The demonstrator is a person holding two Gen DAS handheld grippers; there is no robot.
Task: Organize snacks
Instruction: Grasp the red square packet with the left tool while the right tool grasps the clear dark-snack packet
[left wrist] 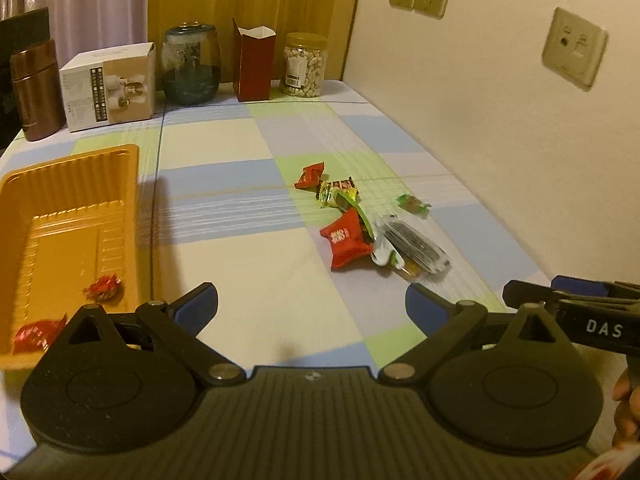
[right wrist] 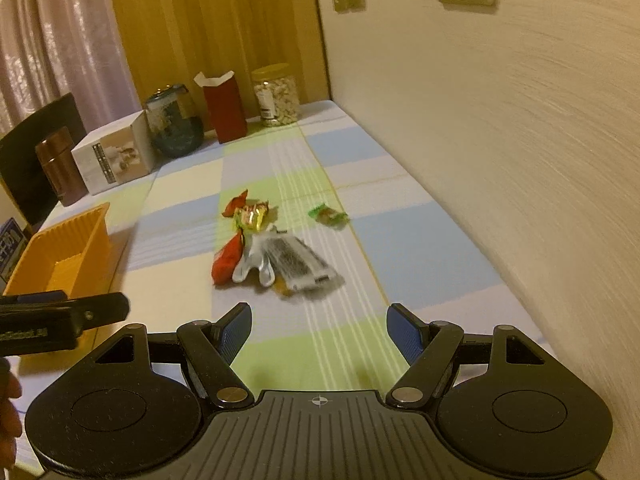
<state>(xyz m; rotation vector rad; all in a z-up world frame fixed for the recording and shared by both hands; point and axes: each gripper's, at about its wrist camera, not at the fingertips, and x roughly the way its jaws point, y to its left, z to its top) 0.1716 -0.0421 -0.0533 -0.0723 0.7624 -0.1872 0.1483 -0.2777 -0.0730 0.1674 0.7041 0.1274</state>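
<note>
Checked pastel tablecloth (left wrist: 224, 248) against a cream wall with sockets, curtains at the far end. Left gripper (left wrist: 312, 306): jaws wide apart, nothing between them, bare cloth below. Right gripper (right wrist: 319, 326): jaws also spread, empty, hovering short of the snack pile (right wrist: 272, 252). The pile sits mid-table: red packet (left wrist: 346, 240), clear-wrapped dark bar (left wrist: 412, 244), small foil candies, one green candy (right wrist: 327, 215) slightly apart to the right. Orange tray (left wrist: 68, 184) lies at the table's left edge, two red wrapped candies (left wrist: 102, 288) inside. Far end: peanut jar (left wrist: 303, 65), red carton, glass jar, white box, brown flask.
</note>
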